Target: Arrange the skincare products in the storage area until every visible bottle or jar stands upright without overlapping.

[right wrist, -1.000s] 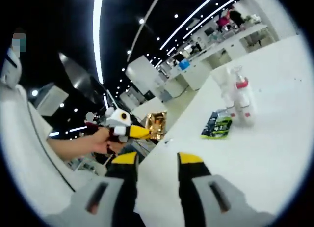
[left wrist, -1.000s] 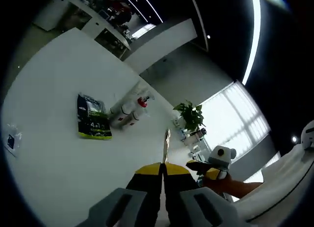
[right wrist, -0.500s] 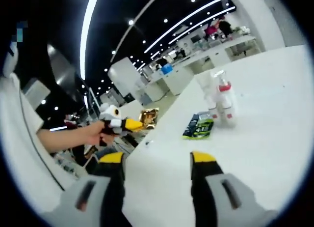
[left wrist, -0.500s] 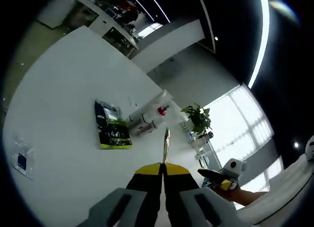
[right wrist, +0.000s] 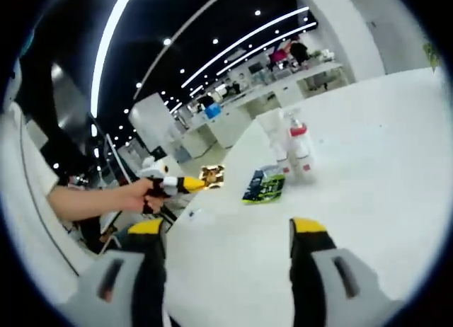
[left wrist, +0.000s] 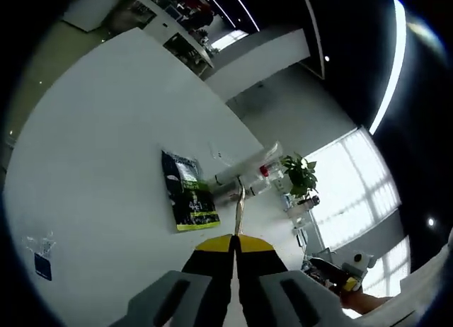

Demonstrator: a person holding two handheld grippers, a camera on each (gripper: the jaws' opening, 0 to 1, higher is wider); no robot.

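A wide white worktop [left wrist: 92,129] carries a small cluster of skincare items well ahead of both grippers. A dark sachet with a yellow-green lower band [left wrist: 188,201] lies flat on the surface. Just beside it, two white bottles [left wrist: 241,182] are wrapped in clear plastic, one with a red pump collar; in the right gripper view they stand upright [right wrist: 291,144], with the sachet [right wrist: 264,187] lying in front of them.

The left gripper [left wrist: 234,249] has its yellow-tipped fingers [left wrist: 214,243] pressed together on a thin gold foil packet [left wrist: 239,208], which sticks up edge-on between them. In the right gripper view that same gripper [right wrist: 185,182] is held in a person's hand [right wrist: 134,197] off the worktop's near edge, the gold packet [right wrist: 211,175] showing at its tip.

The right gripper [right wrist: 228,226] hovers above the worktop with its fingers [right wrist: 306,226] spread wide and nothing between them.

A small clear packet with a blue label [left wrist: 42,260] lies apart near the worktop's edge.
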